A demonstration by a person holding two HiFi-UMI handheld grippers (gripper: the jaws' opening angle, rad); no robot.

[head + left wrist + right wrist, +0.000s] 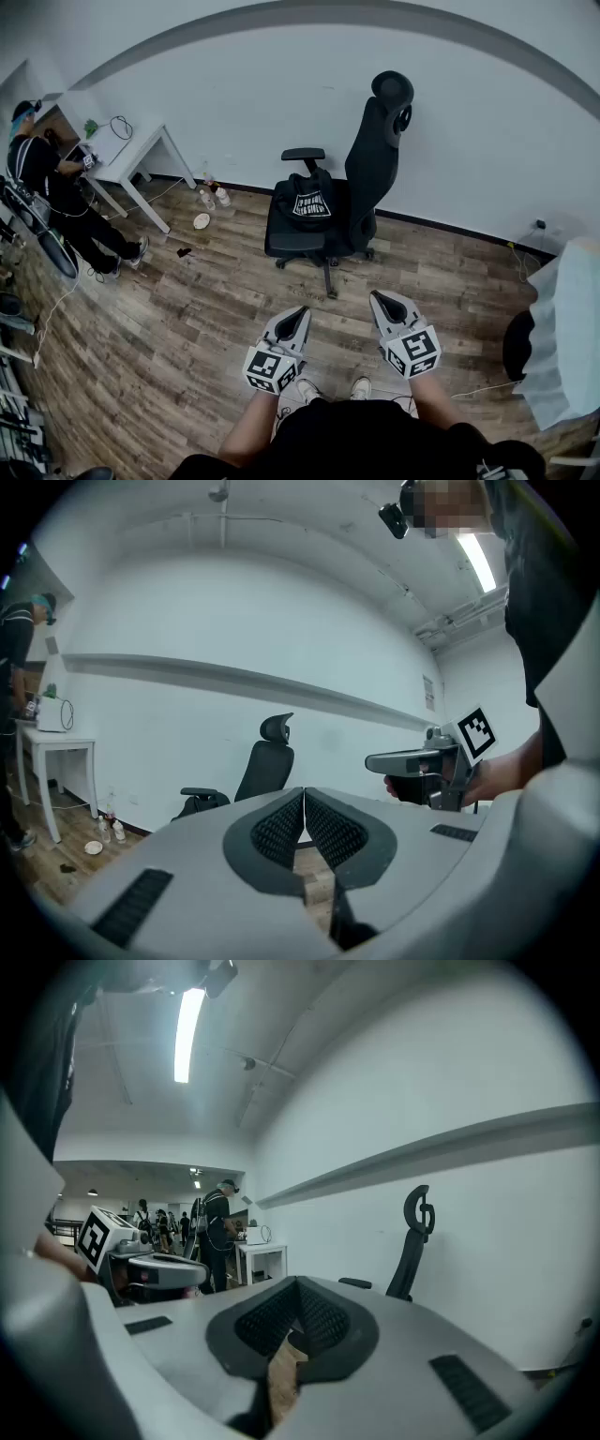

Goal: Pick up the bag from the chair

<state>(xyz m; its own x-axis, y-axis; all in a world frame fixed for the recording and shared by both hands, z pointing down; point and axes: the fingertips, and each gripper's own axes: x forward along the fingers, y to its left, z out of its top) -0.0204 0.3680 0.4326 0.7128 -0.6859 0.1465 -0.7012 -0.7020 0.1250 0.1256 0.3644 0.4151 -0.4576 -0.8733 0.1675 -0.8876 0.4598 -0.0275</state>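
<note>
The black bag point(307, 202) was found on the seat of the office chair point(375, 159), propped against the backrest, white print facing up. From the two tools it was placed at twelve o'clock, well apart from both, with bare wooden floor point(187, 309) between.

The left tool point(298, 315) was held low at about seven o'clock of the chair, its jaws pressed together at the tips and nothing caught between them. The right tool point(381, 302) was held just beside it at about five o'clock, jaws likewise closed up tight and empty. Both were pointed toward the chair, neither touching it.

Over at ten o'clock a white worktop point(131, 150) was set against the wall point(234, 94), and a person point(42, 169) in dark clothes was seen standing at it. A few small bottles point(214, 197) were stood on the floor between the worktop and the chair.
</note>
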